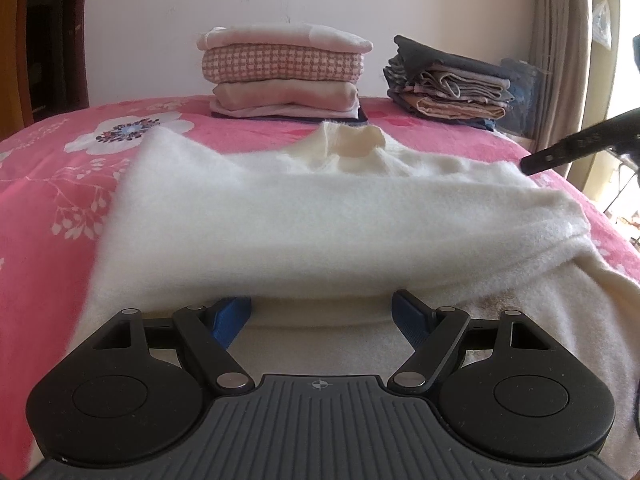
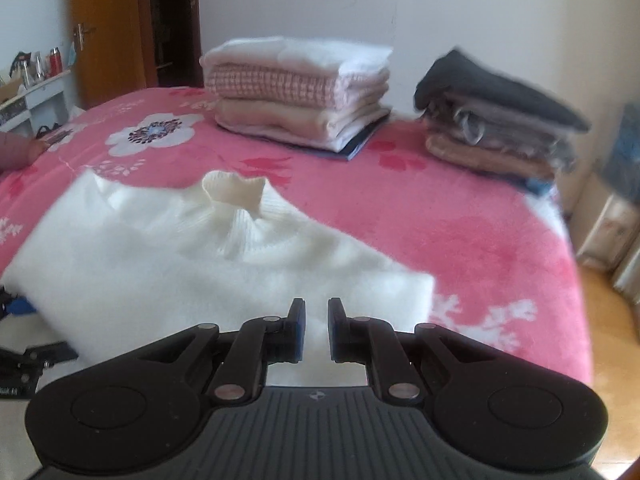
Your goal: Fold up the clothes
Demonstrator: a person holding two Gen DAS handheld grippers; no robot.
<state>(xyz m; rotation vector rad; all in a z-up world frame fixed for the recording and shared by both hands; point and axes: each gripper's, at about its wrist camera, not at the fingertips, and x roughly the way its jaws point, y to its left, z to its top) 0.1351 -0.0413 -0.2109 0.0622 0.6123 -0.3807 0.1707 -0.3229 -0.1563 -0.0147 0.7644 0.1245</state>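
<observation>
A fluffy white sweater (image 1: pixel 320 216) lies spread on the pink floral bed cover (image 1: pixel 60 184), collar (image 1: pixel 356 140) toward the far side, with one part folded across its body. My left gripper (image 1: pixel 322 306) is open wide at the near edge. Its blue fingers (image 1: pixel 230 318) reach under the folded layer, which hides their tips. My right gripper (image 2: pixel 316 312) hovers above the sweater (image 2: pixel 180 260) near its right corner, shut with only a thin gap and nothing in it. In the left wrist view the right gripper's black finger (image 1: pixel 560 148) pokes in from the right, above the sweater's far right corner.
Two stacks of folded clothes stand at the far side of the bed: a pink and white stack (image 2: pixel 300 92) and a dark grey and tan stack (image 2: pixel 496 120). A wooden door (image 2: pixel 104 32) and a cluttered shelf (image 2: pixel 36 80) are at the left. The bed edge drops to wooden floor (image 2: pixel 608 320) at the right.
</observation>
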